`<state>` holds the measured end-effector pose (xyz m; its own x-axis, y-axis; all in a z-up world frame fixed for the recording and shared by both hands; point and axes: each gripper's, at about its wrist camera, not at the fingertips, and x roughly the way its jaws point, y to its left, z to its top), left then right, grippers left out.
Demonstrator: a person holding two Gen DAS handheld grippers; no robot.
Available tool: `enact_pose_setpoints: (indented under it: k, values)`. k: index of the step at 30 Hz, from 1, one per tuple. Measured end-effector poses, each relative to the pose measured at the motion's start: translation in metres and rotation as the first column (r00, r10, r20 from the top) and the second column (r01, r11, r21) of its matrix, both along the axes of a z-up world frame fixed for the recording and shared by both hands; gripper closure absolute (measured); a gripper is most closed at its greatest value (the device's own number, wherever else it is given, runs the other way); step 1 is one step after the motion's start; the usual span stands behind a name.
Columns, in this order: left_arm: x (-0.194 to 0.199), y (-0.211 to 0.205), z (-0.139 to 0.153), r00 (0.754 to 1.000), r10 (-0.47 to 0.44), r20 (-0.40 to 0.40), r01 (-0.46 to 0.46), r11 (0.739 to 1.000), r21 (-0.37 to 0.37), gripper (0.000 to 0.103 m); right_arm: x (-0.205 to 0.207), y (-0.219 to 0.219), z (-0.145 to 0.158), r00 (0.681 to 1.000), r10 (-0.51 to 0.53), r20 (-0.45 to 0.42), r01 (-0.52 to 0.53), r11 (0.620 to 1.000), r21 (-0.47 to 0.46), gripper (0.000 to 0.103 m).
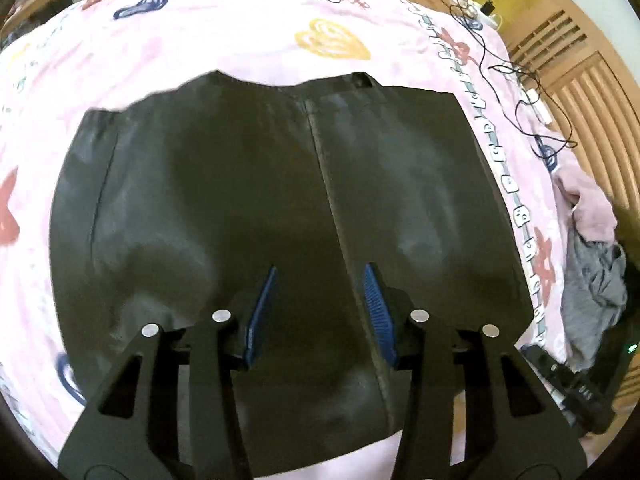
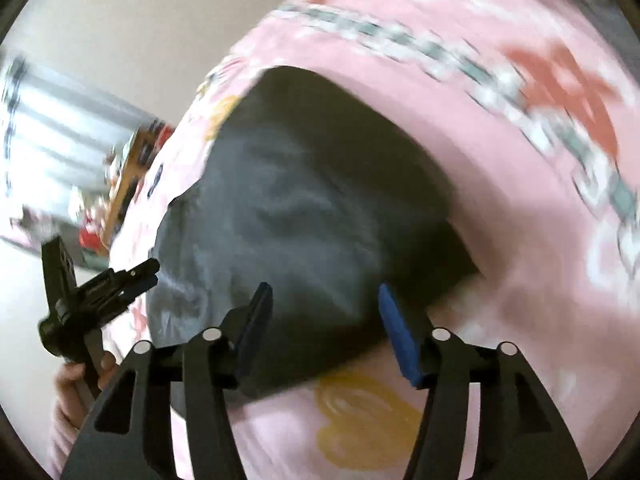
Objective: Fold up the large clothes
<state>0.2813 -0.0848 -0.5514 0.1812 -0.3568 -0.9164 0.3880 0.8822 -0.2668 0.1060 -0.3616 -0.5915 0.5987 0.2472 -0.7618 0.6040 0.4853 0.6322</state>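
Observation:
A dark grey-black garment (image 1: 256, 208), folded into a broad rectangle, lies flat on the pink patterned bedsheet (image 1: 224, 40). My left gripper (image 1: 320, 276) hovers over its near half, open and empty, blue pads apart. In the right wrist view the same garment (image 2: 304, 208) lies on the sheet (image 2: 500, 184), blurred. My right gripper (image 2: 324, 292) is open and empty above the garment's near edge. The left gripper (image 2: 150, 270) shows at the left of that view, held in a hand.
Black cables and white chargers (image 1: 516, 76) lie along the bed's right edge. A grey and pink clothes heap (image 1: 596, 264) sits at the right, beside a wooden slatted frame (image 1: 576, 68). A cluttered shelf (image 2: 132, 168) stands beyond the bed.

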Motion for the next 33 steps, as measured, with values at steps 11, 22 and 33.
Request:
enact_pose_setpoints:
  k: [11, 22, 33]
  values:
    - [-0.022, -0.015, -0.022, 0.998, 0.018, 0.062, -0.032, 0.974, 0.225, 0.103, -0.021, -0.024, -0.069, 0.984, -0.158, 0.079, 0.126, 0.941, 0.313, 0.035]
    - [0.025, -0.007, -0.091, 0.985, 0.11, -0.135, -0.08, 0.974, 0.211, 0.103, -0.012, -0.021, -0.085, 0.965, -0.24, 0.109, 0.186, 0.915, 0.358, 0.017]
    - [-0.002, -0.009, -0.043, 0.996, 0.063, -0.071, -0.051, 0.986, 0.159, 0.103, -0.012, -0.019, -0.088, 0.937, -0.316, 0.151, 0.253, 0.909, 0.33, 0.009]
